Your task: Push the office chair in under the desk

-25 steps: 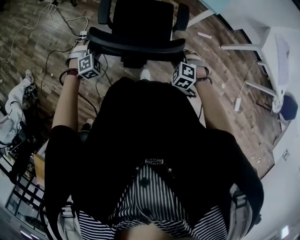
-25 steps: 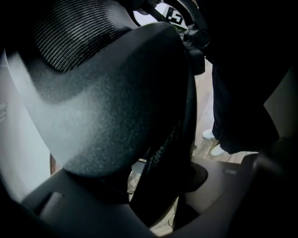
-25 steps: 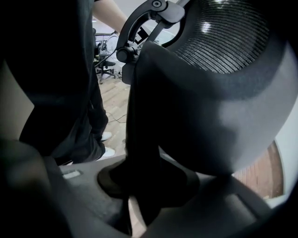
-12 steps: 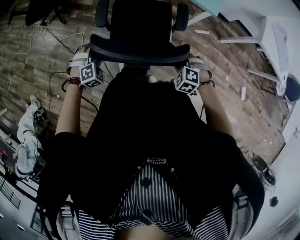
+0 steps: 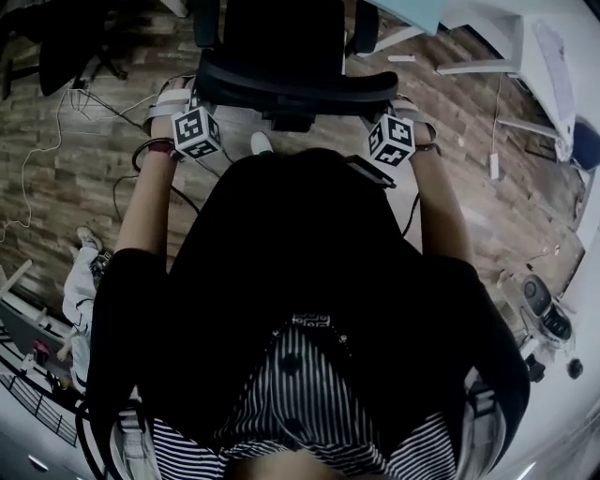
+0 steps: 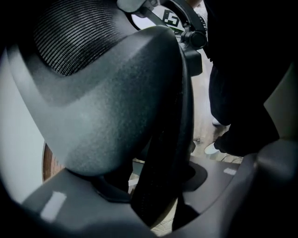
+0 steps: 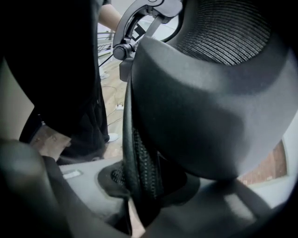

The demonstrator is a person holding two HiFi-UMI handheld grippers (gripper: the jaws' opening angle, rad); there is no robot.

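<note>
A black office chair (image 5: pixel 281 47) stands in front of me at the top of the head view, its back toward me. My left gripper (image 5: pixel 187 101) grips the left end of the backrest's top rim and my right gripper (image 5: pixel 397 105) grips the right end. In the left gripper view the backrest's mesh edge (image 6: pixel 160 153) runs down between the jaws of the left gripper (image 6: pixel 158 195), which are pressed on it. The right gripper (image 7: pixel 139 195) likewise pinches the mesh edge (image 7: pixel 139 158). A desk (image 5: pixel 412 11) with a pale teal top shows just beyond the chair, at the upper right.
White desk legs and frames (image 5: pixel 478 66) stand to the right on the wooden floor. A power strip (image 5: pixel 493 165) lies near them. Cables (image 5: pixel 94 103) trail over the floor at left, beside another dark chair (image 5: pixel 66 47). My own dark-clothed body fills the lower head view.
The chair and both grippers have moved up the head view toward the desk, and the floor has slid past beneath as I step forward. Both grips have stayed in place.
</note>
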